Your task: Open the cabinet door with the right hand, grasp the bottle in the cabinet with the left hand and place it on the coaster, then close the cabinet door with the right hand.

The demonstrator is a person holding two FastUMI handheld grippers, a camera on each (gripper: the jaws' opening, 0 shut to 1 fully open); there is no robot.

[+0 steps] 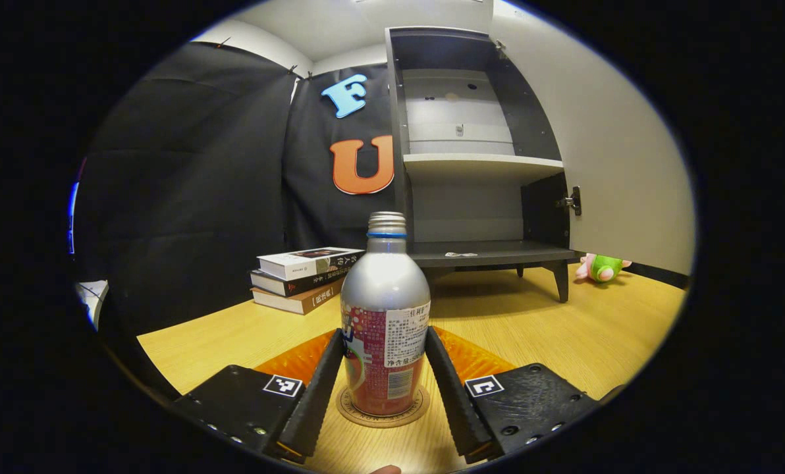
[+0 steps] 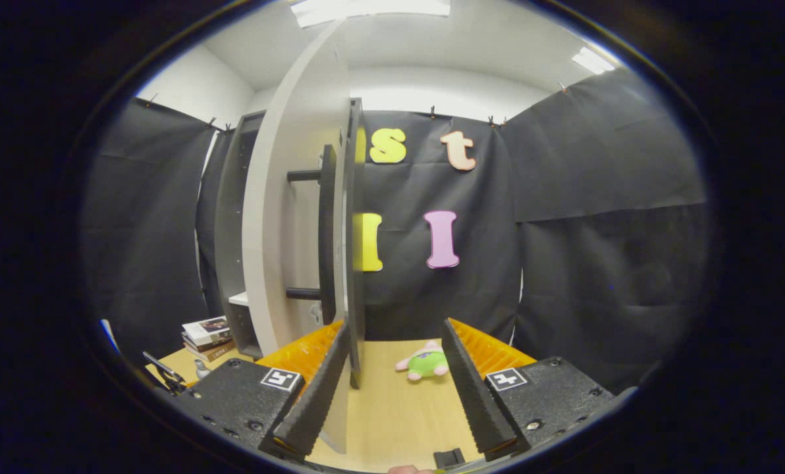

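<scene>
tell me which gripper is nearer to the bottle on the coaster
Left. The left gripper has its fingers on either side of the bottle, which stands on the coaster. The right gripper is over at the edge of the open cabinet door.

the bottle [image 1: 384, 329] stands on the coaster [image 1: 383, 409], before the cabinet [image 1: 478, 164], books [image 1: 303, 270] to its left.

One bottle [image 1: 384, 322], three books [image 1: 303, 278], one plush toy [image 1: 602, 268].
</scene>
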